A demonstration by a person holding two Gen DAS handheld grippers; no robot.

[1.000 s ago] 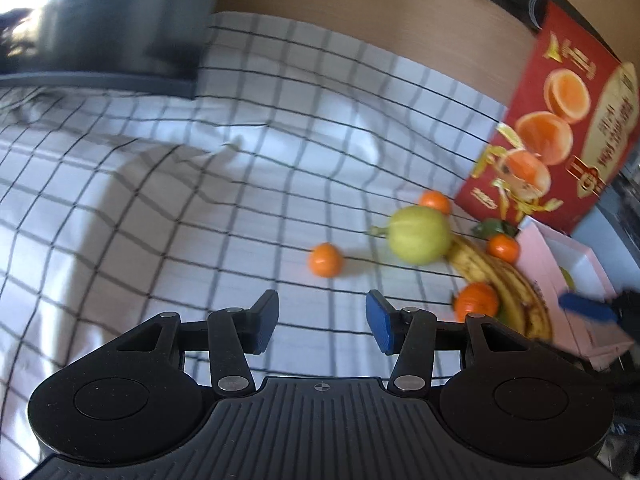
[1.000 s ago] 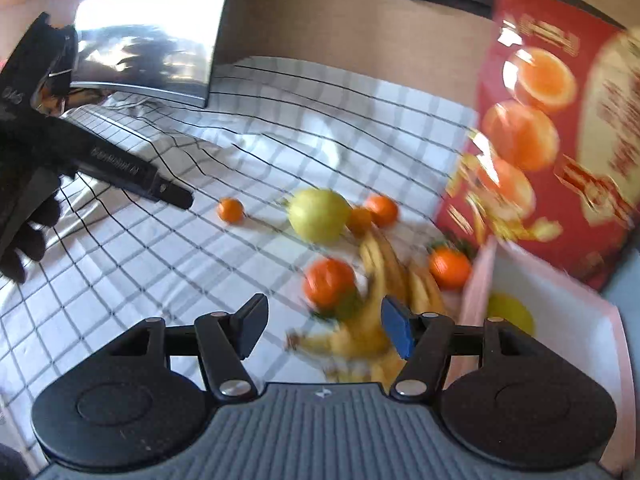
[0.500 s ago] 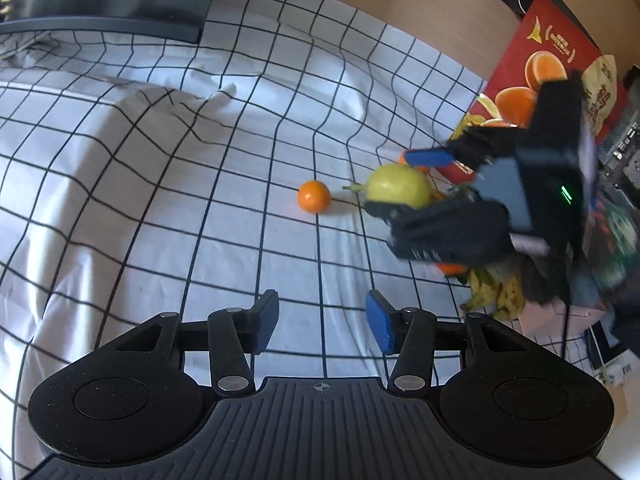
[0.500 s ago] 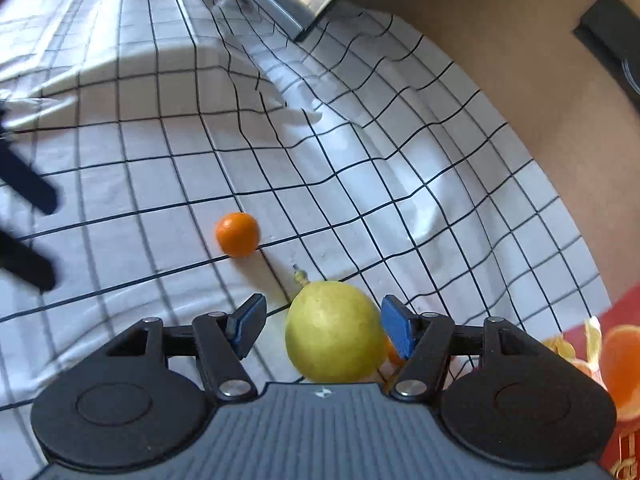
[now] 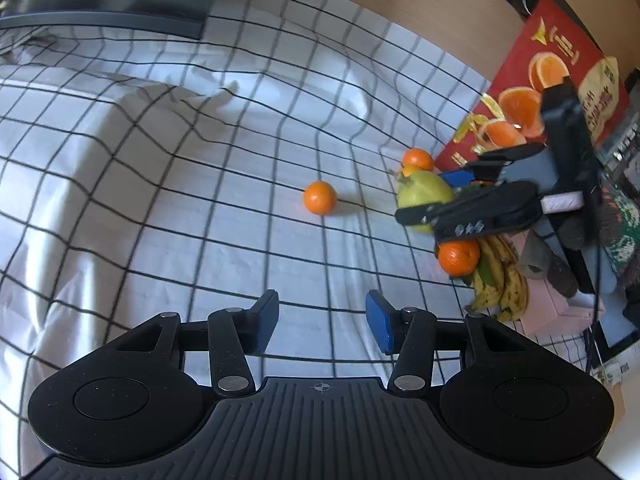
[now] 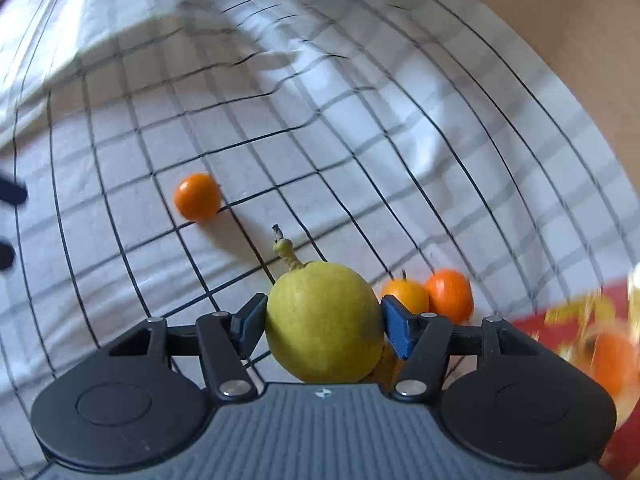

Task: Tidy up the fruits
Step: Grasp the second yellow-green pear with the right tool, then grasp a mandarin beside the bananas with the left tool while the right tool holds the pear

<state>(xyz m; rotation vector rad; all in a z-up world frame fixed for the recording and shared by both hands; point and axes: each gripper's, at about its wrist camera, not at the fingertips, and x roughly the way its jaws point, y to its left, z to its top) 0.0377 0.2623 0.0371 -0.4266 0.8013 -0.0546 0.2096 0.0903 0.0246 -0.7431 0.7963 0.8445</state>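
Note:
A yellow-green pear [image 6: 324, 322] sits between the blue pads of my right gripper [image 6: 324, 326], and both pads touch its sides. The same pear [image 5: 424, 196] and right gripper [image 5: 436, 196] show at the right in the left wrist view. A lone small orange [image 5: 319, 197] lies on the checked cloth, also seen in the right wrist view [image 6: 197, 196]. Two more oranges [image 6: 448, 294] lie just behind the pear. An orange [image 5: 458, 256] rests on a banana bunch [image 5: 502, 280]. My left gripper [image 5: 322, 322] is open and empty above the cloth.
A red fruit-print box [image 5: 548, 76] stands at the right. A pink tray [image 5: 548, 308] lies under the bananas' far side. A dark monitor base [image 5: 112, 4] stands at the back left. The white checked cloth [image 5: 160, 200] is wrinkled at the back.
My right gripper has closed in around the pear until its pads touch it. The left gripper has shifted slightly and stays open.

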